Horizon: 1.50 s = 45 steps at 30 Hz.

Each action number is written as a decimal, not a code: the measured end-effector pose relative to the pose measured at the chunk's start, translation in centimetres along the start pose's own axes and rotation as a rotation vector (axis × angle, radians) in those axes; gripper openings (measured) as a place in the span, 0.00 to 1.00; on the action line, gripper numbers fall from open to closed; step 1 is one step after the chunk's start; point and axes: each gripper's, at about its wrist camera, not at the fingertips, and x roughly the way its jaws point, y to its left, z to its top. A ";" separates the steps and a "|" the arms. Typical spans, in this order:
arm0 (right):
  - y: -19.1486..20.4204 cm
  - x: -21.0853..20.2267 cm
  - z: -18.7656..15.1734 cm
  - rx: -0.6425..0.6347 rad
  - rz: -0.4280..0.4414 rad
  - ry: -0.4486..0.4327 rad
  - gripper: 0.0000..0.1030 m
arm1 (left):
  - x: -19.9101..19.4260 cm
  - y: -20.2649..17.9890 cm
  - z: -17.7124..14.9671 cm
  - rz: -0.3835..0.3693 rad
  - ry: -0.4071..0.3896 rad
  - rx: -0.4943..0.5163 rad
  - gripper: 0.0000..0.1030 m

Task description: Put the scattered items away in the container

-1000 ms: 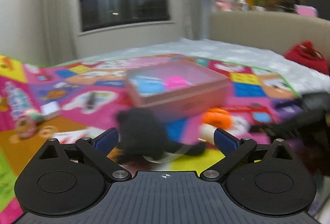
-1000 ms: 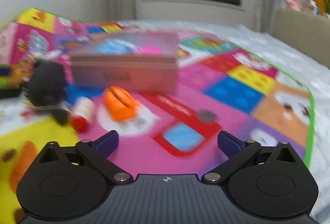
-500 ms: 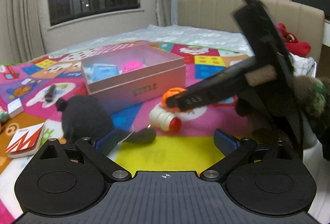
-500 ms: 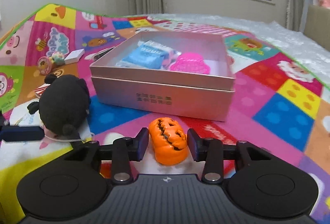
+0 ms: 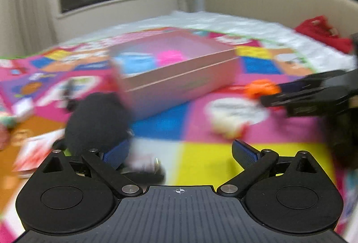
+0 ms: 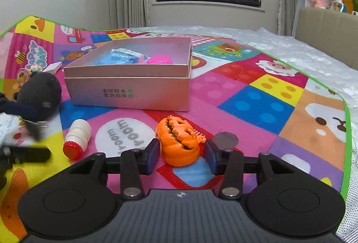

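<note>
Play mat [image 6: 257, 106]: we are working over it, on the bed.
Pink box [image 6: 127, 95]: sitting mid-mat.
Left gripper [image 5: 180, 153]: jaws gaping wide, gripping nothing.
Right gripper [image 6: 181, 154]: jaws bracketing the pumpkin [image 6: 179, 142] before the box; contact unclear.

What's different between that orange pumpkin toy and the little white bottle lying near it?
The pumpkin toy is orange, lumpy, with a carved grin; the bottle is smooth white with a red cap. The pumpkin toy sits between the right gripper's blue pads; the bottle lies on its side with no gripper around it. Both rest on the play mat, outside the pink box.
</note>
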 end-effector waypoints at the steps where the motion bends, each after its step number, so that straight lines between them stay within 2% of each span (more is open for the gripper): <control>1: 0.0 0.1 0.0 0.002 0.007 -0.001 0.51 | 0.0 0.7 -0.2 0.048 0.013 -0.007 0.99; 3: -0.1 0.1 0.0 0.006 0.013 -0.002 0.59 | -0.3 2.0 -0.4 0.110 0.024 -0.044 0.99; 5: 0.0 0.1 -0.1 0.005 0.011 -0.006 0.73 | -0.8 2.5 -0.3 0.053 0.011 -0.095 0.99; 7: 0.1 0.0 -0.1 0.003 0.006 -0.010 0.74 | -1.0 1.7 0.1 -0.023 -0.011 -0.106 0.99; 12: -0.2 -0.1 -0.1 0.019 0.002 -0.016 0.77 | 0.4 -2.6 1.4 -0.124 -0.047 0.005 0.99; 19: -0.7 -0.4 -0.3 0.058 0.008 -0.039 0.81 | 3.2 -4.7 1.8 -0.233 -0.011 0.012 0.99; 22: -1.3 -0.4 -0.4 0.093 0.019 -0.041 0.81 | 2.8 -5.3 1.8 -0.258 -0.004 0.022 0.98; 25: -1.7 -0.4 -0.4 0.120 0.022 -0.045 0.82 | 1.5 -6.8 1.5 -0.357 -0.010 0.069 0.99; 27: -1.9 -0.4 -0.4 0.134 0.022 -0.049 0.82 | 0.7 -7.7 1.2 -0.386 -0.028 0.120 0.99; 29: -2.2 -0.5 -0.4 0.149 0.020 -0.054 0.83 | 0.5 -8.2 1.1 -0.343 -0.053 0.165 0.99; 31: -2.4 -0.5 -0.5 0.167 0.022 -0.058 0.83 | 1.0 -7.9 1.3 -0.251 -0.063 0.172 0.99; 33: -2.7 -0.6 -0.5 0.185 0.024 -0.062 0.84 | 2.1 -7.1 1.7 -0.159 -0.037 0.131 0.98; 34: -2.8 -0.6 -0.5 0.192 0.025 -0.064 0.84 | 2.6 -6.6 1.9 -0.135 -0.017 0.086 0.98; 37: -3.0 -0.6 -0.6 0.205 0.025 -0.070 0.85 | 3.2 -5.5 2.4 -0.136 0.010 -0.041 0.98; 39: -3.0 -0.6 -0.6 0.205 0.026 -0.072 0.86 | 3.3 -5.6 2.7 -0.112 0.006 -0.077 0.97; 40: -3.0 -0.6 -0.6 0.205 0.025 -0.071 0.87 | 3.4 -5.8 2.7 -0.089 0.006 -0.088 0.95; 42: -3.0 -0.6 -0.6 0.205 0.026 -0.071 0.88 | 3.7 -5.9 2.6 -0.054 0.015 -0.093 0.61; 43: -3.0 -0.6 -0.6 0.205 0.025 -0.072 0.88 | 3.8 -6.0 2.5 -0.042 0.024 -0.094 0.57; 45: -2.9 -0.6 -0.6 0.202 0.019 -0.074 0.90 | 3.5 -5.8 2.1 -0.032 0.013 -0.101 0.55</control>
